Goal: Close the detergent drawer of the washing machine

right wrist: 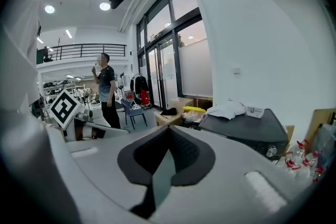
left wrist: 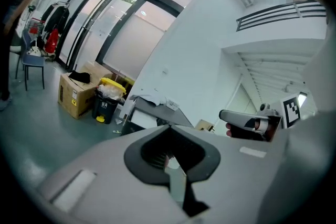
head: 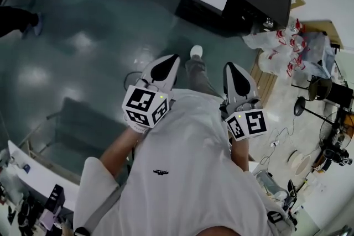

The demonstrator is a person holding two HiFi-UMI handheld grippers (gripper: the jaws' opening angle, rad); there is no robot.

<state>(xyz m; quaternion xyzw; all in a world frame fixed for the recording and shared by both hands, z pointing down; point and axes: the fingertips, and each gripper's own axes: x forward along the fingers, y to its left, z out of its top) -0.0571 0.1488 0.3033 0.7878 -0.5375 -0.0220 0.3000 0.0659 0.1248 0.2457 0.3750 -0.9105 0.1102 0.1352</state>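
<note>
**Head view.** The left tool (head: 166, 69) and the right tool (head: 238, 79) are held side by side at chest height before a white shirt (head: 182, 168). The forearms are bent and the tips point forward. Only this view shows the shoe (head: 196, 51) between the tips.

**Left gripper view.** The jaws are together, with nothing between them. A cardboard box (left wrist: 73, 94) and a yellow-lidded bin (left wrist: 107, 99) stand far ahead, left of the tip.

**Right gripper view.** The jaws are likewise shut and empty. Only this view shows a railed gallery (right wrist: 84, 52), above a standing person (right wrist: 106, 89). The dark washing machine (right wrist: 247, 131) stands ahead and to the right of this tool, well apart. Its detergent drawer cannot be made out.
</note>
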